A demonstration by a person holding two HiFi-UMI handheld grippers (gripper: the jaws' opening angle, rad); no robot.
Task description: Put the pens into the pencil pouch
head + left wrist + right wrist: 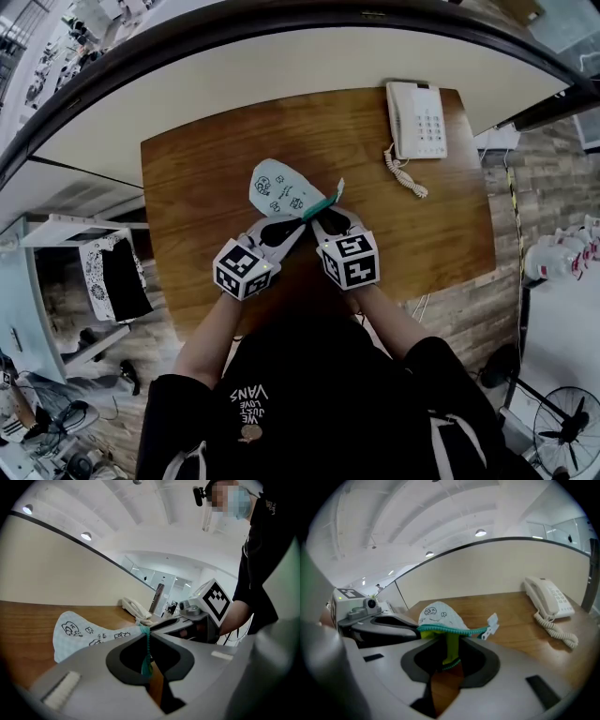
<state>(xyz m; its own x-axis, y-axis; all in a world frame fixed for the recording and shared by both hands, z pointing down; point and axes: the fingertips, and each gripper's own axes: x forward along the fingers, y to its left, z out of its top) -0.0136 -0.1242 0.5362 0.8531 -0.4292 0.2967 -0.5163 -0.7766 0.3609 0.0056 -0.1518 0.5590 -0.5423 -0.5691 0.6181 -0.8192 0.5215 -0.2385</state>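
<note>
The left gripper (298, 223) and right gripper (320, 219) both clamp the pencil pouch (278, 188) by its teal zipper edge at frame centre, over the wooden desk (202, 178).

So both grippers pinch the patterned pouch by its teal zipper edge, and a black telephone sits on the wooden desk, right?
Not quite: the telephone is white, not black, as the head view shows. The rest holds: the left gripper and the right gripper both pinch the patterned pouch by its teal zipper edge, and the telephone sits on the wooden desk.
</note>
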